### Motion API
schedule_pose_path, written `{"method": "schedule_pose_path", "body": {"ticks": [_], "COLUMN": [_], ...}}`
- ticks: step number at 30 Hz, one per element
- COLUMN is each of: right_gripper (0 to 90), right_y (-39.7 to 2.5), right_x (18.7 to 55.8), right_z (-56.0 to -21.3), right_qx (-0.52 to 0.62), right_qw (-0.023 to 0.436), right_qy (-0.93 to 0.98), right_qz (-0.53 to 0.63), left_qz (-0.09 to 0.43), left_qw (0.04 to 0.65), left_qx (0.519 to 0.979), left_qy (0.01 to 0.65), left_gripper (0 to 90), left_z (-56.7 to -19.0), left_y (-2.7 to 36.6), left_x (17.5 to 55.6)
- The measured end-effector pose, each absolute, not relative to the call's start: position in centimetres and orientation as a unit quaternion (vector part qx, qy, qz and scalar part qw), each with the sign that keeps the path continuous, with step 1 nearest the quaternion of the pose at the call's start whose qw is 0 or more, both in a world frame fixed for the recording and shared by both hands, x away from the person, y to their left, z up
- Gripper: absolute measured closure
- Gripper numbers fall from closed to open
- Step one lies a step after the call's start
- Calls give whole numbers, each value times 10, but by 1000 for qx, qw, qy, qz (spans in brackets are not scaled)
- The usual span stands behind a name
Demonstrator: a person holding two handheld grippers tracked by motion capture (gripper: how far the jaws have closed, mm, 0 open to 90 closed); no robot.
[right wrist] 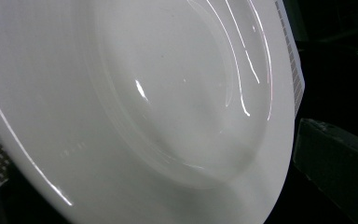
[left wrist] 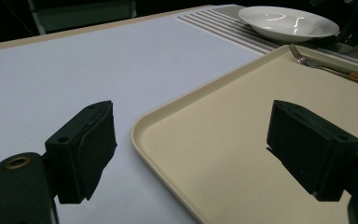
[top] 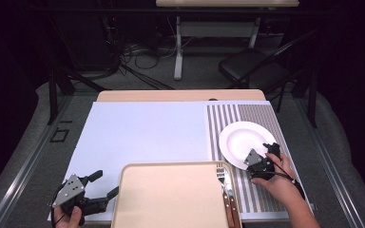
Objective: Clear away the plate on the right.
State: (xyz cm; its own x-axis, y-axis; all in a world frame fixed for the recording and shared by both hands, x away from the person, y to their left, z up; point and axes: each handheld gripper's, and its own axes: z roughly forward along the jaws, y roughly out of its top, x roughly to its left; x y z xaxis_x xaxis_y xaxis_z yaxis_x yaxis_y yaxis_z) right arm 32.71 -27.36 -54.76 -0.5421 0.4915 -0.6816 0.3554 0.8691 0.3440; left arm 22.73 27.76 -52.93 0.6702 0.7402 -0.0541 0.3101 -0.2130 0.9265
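1. High view: the counter (top: 138, 133) carries a pale blue-white sheet, and a striped placemat (top: 247, 114) covers its right part. A white plate (top: 244, 142) lies on the placemat. A beige tray (top: 171, 197) sits at the near edge, its right rim overlapping the placemat. A fork (top: 221, 173) and a wooden-handled utensil (top: 230, 204) lie side by side along the tray's right rim. The right tool (top: 265, 159), held in a hand (top: 280, 183), is at the plate's near-right rim. The left tool (top: 102, 185) is held low at the tray's left corner with its jaws apart, holding nothing. Beyond the counter stand a dark chair (top: 254, 66), the legs of another table (top: 178, 47) and loose cables on the floor.

2. Left gripper view: the left tool (left wrist: 191, 149) has its two black jaws spread wide. One is over the pale sheet, the other over the tray (left wrist: 242, 154). The tray's rounded corner lies between them, untouched. Farther off, the fork (left wrist: 307, 58) rests at the tray's far rim and the plate (left wrist: 289, 21) sits on the placemat (left wrist: 228, 28) behind it.

3. Right gripper view: the plate (right wrist: 144, 107) is very close. One black jaw stands just past its rim at lower right. The other jaw is hidden, so I cannot tell whether the right tool grips the plate.
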Motion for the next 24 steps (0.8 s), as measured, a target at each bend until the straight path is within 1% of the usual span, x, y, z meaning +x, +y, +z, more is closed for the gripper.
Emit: {"method": "schedule_pose_path", "body": {"ticks": [10,15,16,19,21,24], "right_gripper": [4,45,62,151,187,269], "right_y": [-274,-273,-272,-270,-269,-269], "right_x": [327,326,325,324,324,323], "right_z": [-548,-549,-549,-550,-551,-550], "right_qx": [230,225,224,207,196,189], "right_qw": [415,420,421,424,423,412], "right_qy": [876,874,875,877,880,886], "right_qz": [84,89,84,92,93,94], "left_qz": [207,207,207,207,207,207], "left_qw": [520,520,520,519,519,519], "left_qx": [752,751,751,752,752,752], "left_qy": [349,350,350,350,350,350], "left_gripper": [158,157,157,157,157,157], "left_z": [-529,-529,-529,-529,-529,-529], "left_y": [278,278,278,278,278,278], "left_x": [227,228,228,228,228,228]}}
